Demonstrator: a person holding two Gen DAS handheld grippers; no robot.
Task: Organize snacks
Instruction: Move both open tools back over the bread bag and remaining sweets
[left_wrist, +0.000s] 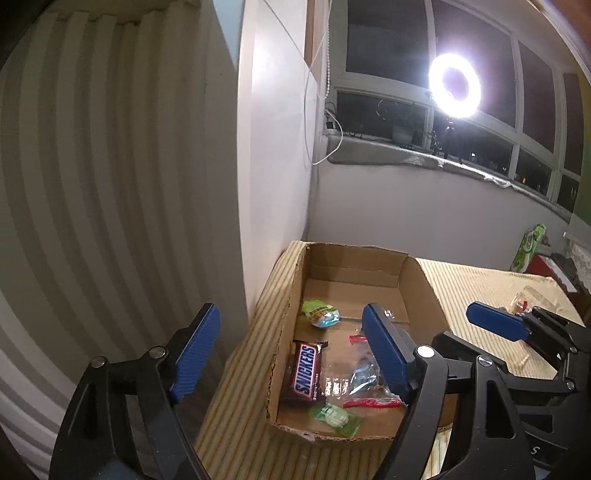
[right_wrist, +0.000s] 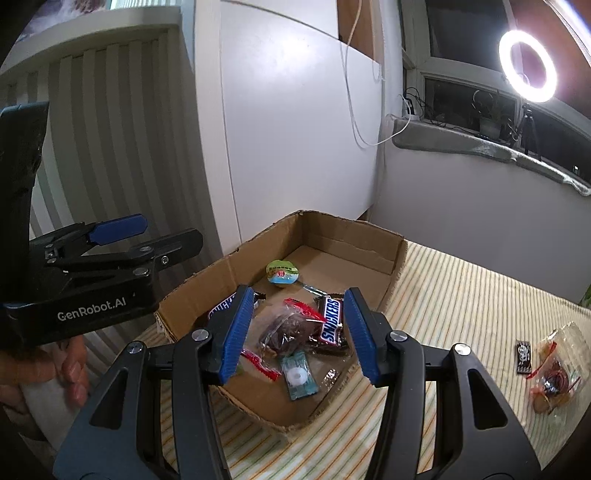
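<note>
Jaws empty (both), snacks (right_wrist: 295, 332) in box (right_wrist: 369, 254) below.

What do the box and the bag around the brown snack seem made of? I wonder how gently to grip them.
The box looks like matte brown corrugated cardboard: fluting shows along its torn rim. The bag seems thin clear plastic film, glossy and crinkled, with a red strip.

Lit ring light (right_wrist: 527, 71) on a tripod, far right at the dark window (left_wrist: 388, 48). White cable (right_wrist: 354, 92) hanging down the far wall. Striped cloth (right_wrist: 461, 295) spread over the counter.
</note>
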